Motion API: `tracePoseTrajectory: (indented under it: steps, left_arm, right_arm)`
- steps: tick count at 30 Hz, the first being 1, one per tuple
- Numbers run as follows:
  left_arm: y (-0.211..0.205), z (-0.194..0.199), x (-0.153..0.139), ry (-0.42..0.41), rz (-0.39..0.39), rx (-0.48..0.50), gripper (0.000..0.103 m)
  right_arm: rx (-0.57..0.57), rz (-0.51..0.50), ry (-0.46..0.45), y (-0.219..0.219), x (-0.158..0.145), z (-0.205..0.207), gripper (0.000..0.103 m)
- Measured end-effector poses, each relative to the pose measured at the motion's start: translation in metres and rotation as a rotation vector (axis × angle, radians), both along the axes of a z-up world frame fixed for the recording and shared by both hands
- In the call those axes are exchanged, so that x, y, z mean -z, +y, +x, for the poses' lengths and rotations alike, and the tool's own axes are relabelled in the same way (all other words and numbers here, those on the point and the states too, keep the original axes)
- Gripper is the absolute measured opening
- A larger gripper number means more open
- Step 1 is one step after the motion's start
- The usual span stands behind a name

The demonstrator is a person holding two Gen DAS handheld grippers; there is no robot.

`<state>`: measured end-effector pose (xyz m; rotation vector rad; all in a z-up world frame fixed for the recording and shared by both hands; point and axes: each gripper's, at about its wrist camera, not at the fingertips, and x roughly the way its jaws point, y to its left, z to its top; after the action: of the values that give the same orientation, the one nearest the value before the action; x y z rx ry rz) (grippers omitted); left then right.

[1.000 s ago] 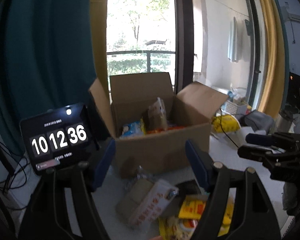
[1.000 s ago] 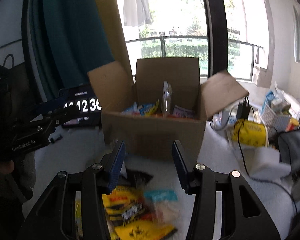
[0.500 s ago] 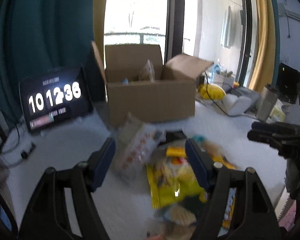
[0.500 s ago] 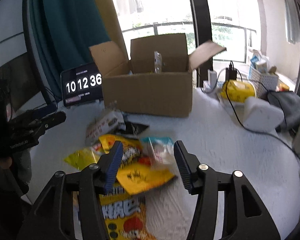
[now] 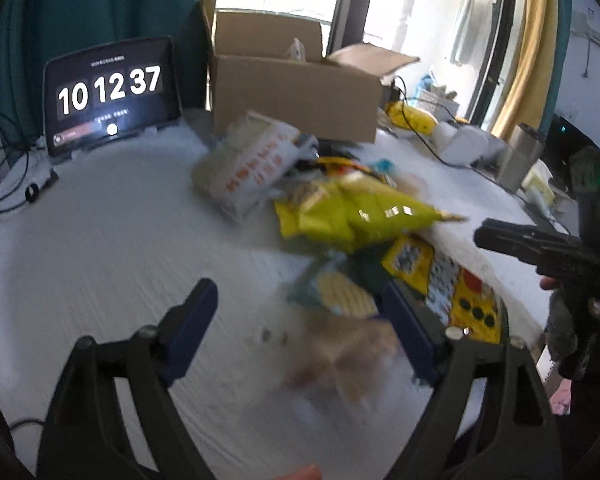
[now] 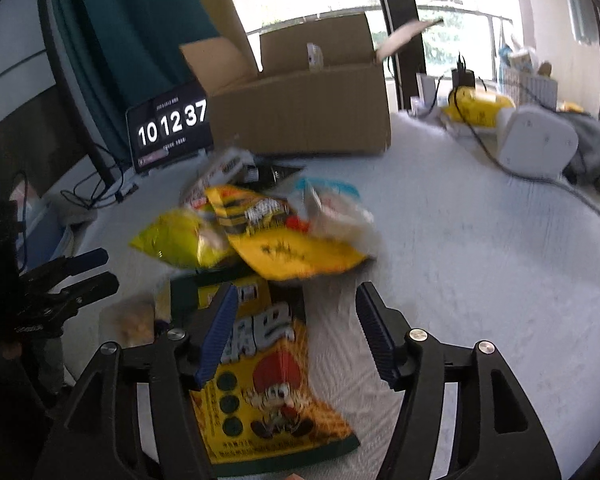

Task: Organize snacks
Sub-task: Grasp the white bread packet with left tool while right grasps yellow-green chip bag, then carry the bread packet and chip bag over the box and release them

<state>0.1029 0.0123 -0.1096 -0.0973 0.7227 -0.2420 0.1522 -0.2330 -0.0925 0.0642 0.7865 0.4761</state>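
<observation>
A pile of snack bags lies on the white table in front of an open cardboard box (image 5: pixel 296 96) (image 6: pixel 304 104) that holds some packets. My left gripper (image 5: pixel 296 328) is open and empty above a blurred tan packet (image 5: pixel 340 352), near a yellow-green bag (image 5: pixel 352 212) and a white bag with red print (image 5: pixel 252 168). My right gripper (image 6: pixel 294 328) is open and empty over a large yellow and green snack bag (image 6: pixel 268 384). A yellow bag (image 6: pixel 284 240) and a white and blue packet (image 6: pixel 332 208) lie beyond it.
A tablet clock (image 5: pixel 108 92) (image 6: pixel 172 124) stands left of the box. Cables, a white device (image 6: pixel 536 140) and a yellow bag (image 6: pixel 480 104) lie at the back right. The table's right edge (image 5: pixel 492 264) runs near the pile in the left wrist view.
Both grippers have pulled back from the box and tilted down toward the snack pile. The box now looks farther away. Both stay open.
</observation>
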Motion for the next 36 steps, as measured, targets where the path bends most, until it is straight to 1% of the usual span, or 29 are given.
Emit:
tracePoseTrajectory:
  steps: [3,7,12,14,16,19,22,24,25,26,27,28,29,30,31,33,35,36]
  left_arm:
    - [-0.005,-0.005,0.010,0.020,0.011,0.012,0.086]
    - [-0.007,-0.008,0.023,0.077,-0.023,0.026,0.086]
    - [-0.011,-0.009,0.033,0.115,-0.021,0.058,0.086]
    - [-0.013,-0.012,0.034,0.106,-0.003,0.073,0.087]
    - [-0.015,-0.015,0.036,0.092,0.011,0.084,0.087]
    - [-0.016,-0.015,0.036,0.084,0.013,0.087,0.087]
    - [-0.019,-0.017,0.037,0.070,0.026,0.097,0.087]
    - [-0.020,-0.018,0.038,0.058,0.029,0.104,0.086]
    - [-0.020,-0.018,0.038,0.054,0.024,0.108,0.079]
    - [-0.020,-0.019,0.037,0.050,0.014,0.123,0.075]
    - [-0.021,-0.019,0.036,0.052,0.003,0.135,0.063]
    - [-0.021,-0.020,0.035,0.057,-0.015,0.147,0.055]
    - [-0.022,-0.020,0.034,0.055,-0.017,0.145,0.054]
    - [-0.025,-0.022,0.033,0.046,-0.004,0.144,0.052]
    - [-0.026,-0.023,0.032,0.036,0.007,0.147,0.050]
    - [-0.026,-0.025,0.028,0.023,0.008,0.142,0.047]
    - [-0.025,-0.026,0.024,0.012,0.009,0.139,0.046]
    - [-0.024,-0.026,0.023,0.007,0.008,0.135,0.046]
  right_arm:
    - [-0.003,0.004,0.022,0.000,0.011,-0.004,0.067]
    - [-0.024,0.010,0.054,0.004,0.022,-0.009,0.072]
    - [-0.060,-0.010,0.089,0.016,0.034,-0.011,0.073]
    - [-0.075,-0.008,0.096,0.020,0.037,-0.012,0.074]
    - [-0.087,-0.018,0.085,0.026,0.038,-0.014,0.079]
    - [-0.095,-0.032,0.069,0.033,0.040,-0.018,0.082]
    - [-0.105,-0.069,0.041,0.041,0.041,-0.023,0.082]
    - [-0.100,-0.064,0.025,0.042,0.043,-0.026,0.082]
    - [-0.096,-0.061,0.019,0.042,0.043,-0.026,0.082]
    - [-0.094,-0.058,0.016,0.042,0.044,-0.027,0.081]
    - [-0.097,-0.054,0.014,0.042,0.043,-0.028,0.078]
    - [-0.109,-0.041,0.018,0.042,0.043,-0.030,0.067]
    - [-0.124,-0.028,0.023,0.042,0.042,-0.031,0.059]
    - [-0.134,-0.032,0.019,0.044,0.041,-0.032,0.056]
    - [-0.143,-0.040,0.013,0.047,0.039,-0.034,0.051]
    - [-0.152,-0.052,0.005,0.051,0.037,-0.037,0.048]
    - [-0.157,-0.053,0.002,0.053,0.035,-0.038,0.043]
    - [-0.160,-0.052,0.000,0.053,0.033,-0.039,0.042]
